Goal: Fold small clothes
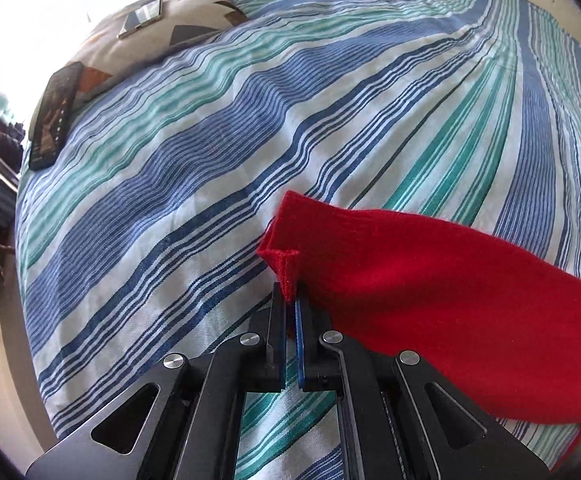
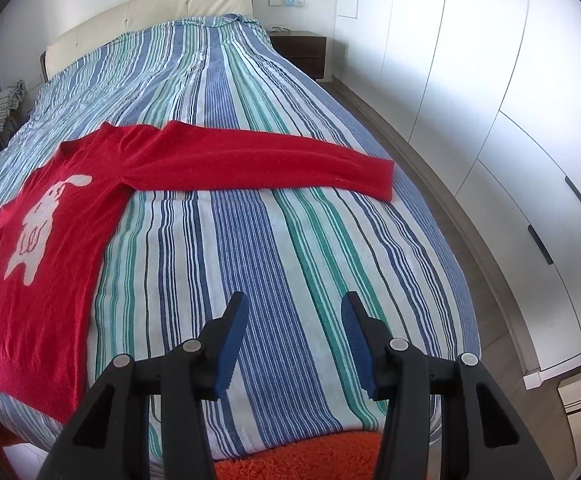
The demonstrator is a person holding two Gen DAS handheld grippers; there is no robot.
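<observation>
Jaws on red sweater (image 1: 430,280) cuff — pinched.

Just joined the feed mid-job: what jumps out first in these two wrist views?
The bright red knitted sweater with a white rabbit lies flat on the blue, green and white striped bedspread, one sleeve stretched toward the wardrobe side. The left gripper is shut on a sleeve cuff, while the right gripper hangs open over bare bedspread. A dark phone rests at the bed's far edge.
</observation>
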